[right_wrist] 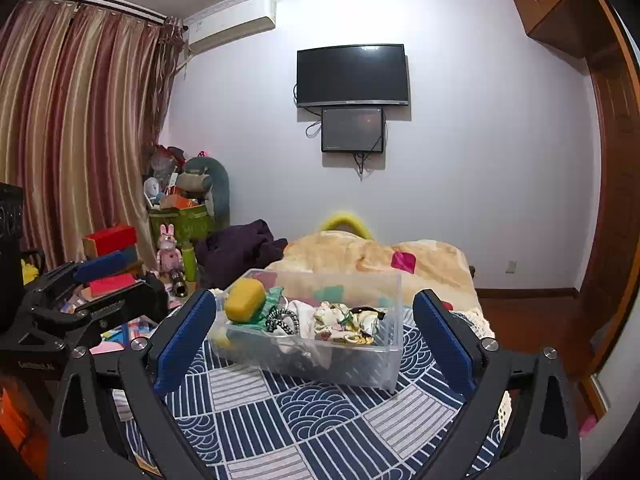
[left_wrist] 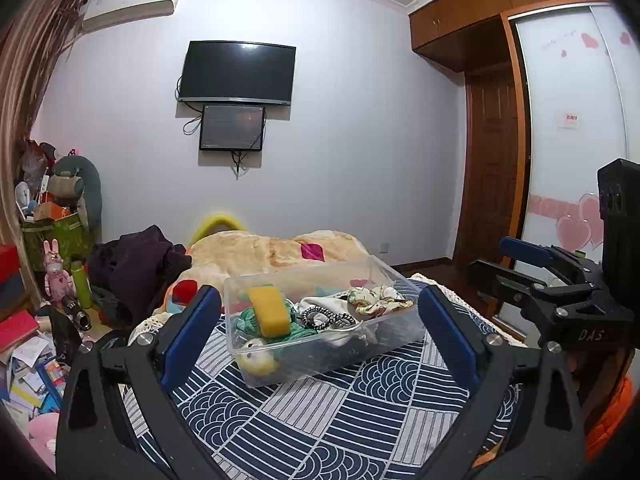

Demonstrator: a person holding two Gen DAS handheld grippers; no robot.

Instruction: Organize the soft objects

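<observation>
A clear plastic bin (left_wrist: pixel 400 320) (right_wrist: pixel 360 364) stands on the blue patterned bedspread (left_wrist: pixel 320 412) (right_wrist: pixel 300 408). It holds a yellow sponge (left_wrist: pixel 270 312) (right_wrist: pixel 245 295), green cloth (left_wrist: pixel 248 318), black-and-white hair ties (left_wrist: pixel 326 317) (right_wrist: pixel 282 319), a floral scrunchie (left_wrist: pixel 378 298) (right_wrist: pixel 346 320) and a small plush toy (left_wrist: pixel 258 358). My left gripper (left_wrist: pixel 320 340) is open and empty, just short of the bin. My right gripper (right_wrist: pixel 316 340) is open and empty, also just short of it. Each gripper shows in the other's view, the right (left_wrist: pixel 560 296) and the left (right_wrist: pixel 92 292).
A beige blanket (left_wrist: pixel 280 252) (right_wrist: pixel 380 256) and dark clothes (left_wrist: pixel 136 268) (right_wrist: pixel 240 248) lie behind the bin. Toys, boxes and papers crowd the floor at the left (left_wrist: pixel 48 280) (right_wrist: pixel 172 240). A wardrobe (left_wrist: pixel 560 120) stands at the right.
</observation>
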